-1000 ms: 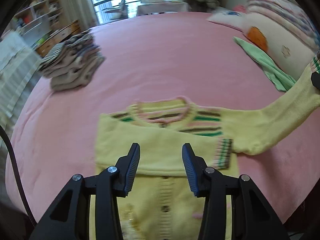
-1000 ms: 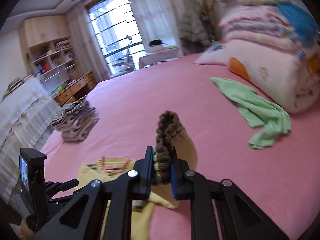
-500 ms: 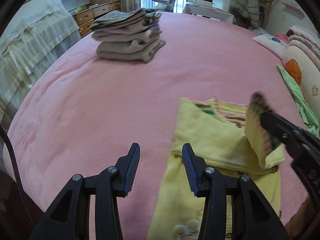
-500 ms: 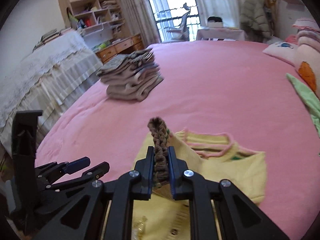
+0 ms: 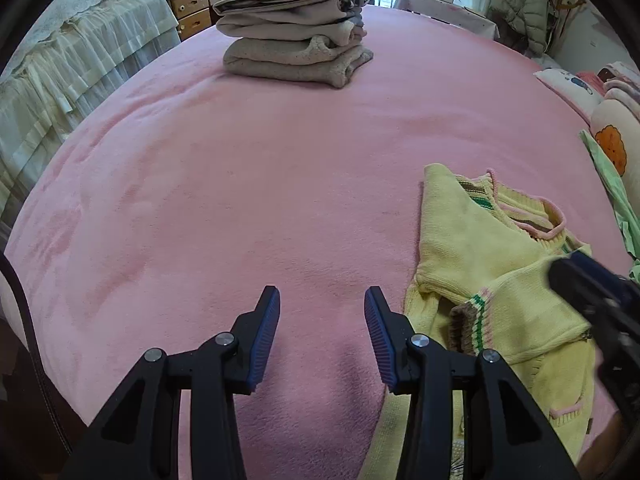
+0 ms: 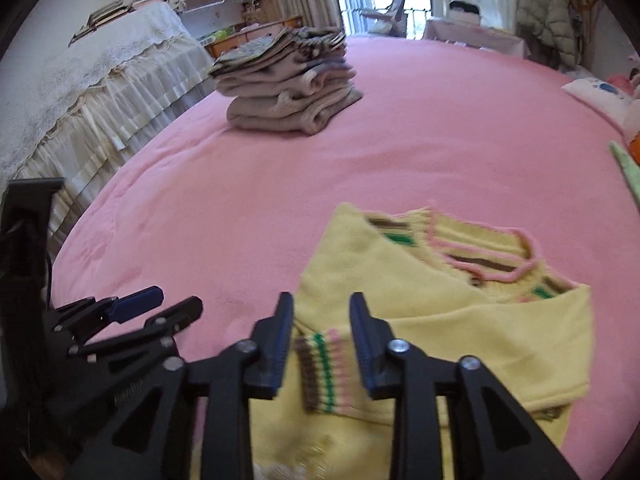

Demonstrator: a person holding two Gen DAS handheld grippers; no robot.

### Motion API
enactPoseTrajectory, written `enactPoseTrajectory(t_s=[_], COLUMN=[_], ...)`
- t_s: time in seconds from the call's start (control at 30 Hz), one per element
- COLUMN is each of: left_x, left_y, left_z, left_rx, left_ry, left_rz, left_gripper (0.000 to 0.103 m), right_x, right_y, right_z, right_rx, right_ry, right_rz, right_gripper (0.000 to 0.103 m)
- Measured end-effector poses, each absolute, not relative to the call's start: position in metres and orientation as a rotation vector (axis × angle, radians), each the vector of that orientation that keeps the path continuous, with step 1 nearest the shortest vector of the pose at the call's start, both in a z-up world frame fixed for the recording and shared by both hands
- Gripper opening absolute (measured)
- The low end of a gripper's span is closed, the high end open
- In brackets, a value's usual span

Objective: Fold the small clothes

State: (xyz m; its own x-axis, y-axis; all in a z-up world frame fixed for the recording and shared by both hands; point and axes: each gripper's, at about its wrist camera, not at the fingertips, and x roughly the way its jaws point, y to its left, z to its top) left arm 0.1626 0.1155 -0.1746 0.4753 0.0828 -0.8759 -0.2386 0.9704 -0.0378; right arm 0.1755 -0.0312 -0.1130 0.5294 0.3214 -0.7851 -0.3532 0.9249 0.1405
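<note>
A yellow knit cardigan (image 5: 480,264) (image 6: 460,320) lies on the pink bed (image 5: 240,200), both sleeves folded across its front. The striped cuff (image 6: 322,368) (image 5: 470,320) of the upper sleeve rests flat on the body. My right gripper (image 6: 322,300) (image 5: 572,266) hovers over that cuff with its jaws opening; the cuff lies between them and the pads do not press it. My left gripper (image 5: 322,296) (image 6: 176,300) is open over bare pink blanket, just left of the cardigan, with nothing between its fingers.
A stack of folded grey and striped clothes (image 5: 296,48) (image 6: 288,88) stands at the far side of the bed. A green cloth (image 5: 616,200) and pillows (image 5: 612,128) lie at the right. White lace-covered furniture (image 6: 80,92) borders the bed's left edge.
My right gripper carried the sleeve leftward over the cardigan's body, lowered it and let the cuff go. My left gripper slid left off the cardigan onto bare blanket.
</note>
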Motion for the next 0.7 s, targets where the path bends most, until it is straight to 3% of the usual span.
enactPoseTrajectory(t_s=[0.37, 0.7], left_x=[0.174, 0.186], left_y=[0.071, 0.057], left_z=[-0.195, -0.216], left_rx=[-0.207, -0.261], left_ry=[1.143, 1.16], left_rz=[-0.023, -0.159], left_gripper=[0.043, 0.043], right_x=[0.141, 0.138], right_y=[-0.187, -0.227], right_z=[-0.129, -0.153], right_rx=[-0.051, 0.02], right_ry=[0.946, 0.985], right_rz=[0.01, -0.033], right_gripper=[0.039, 0.039])
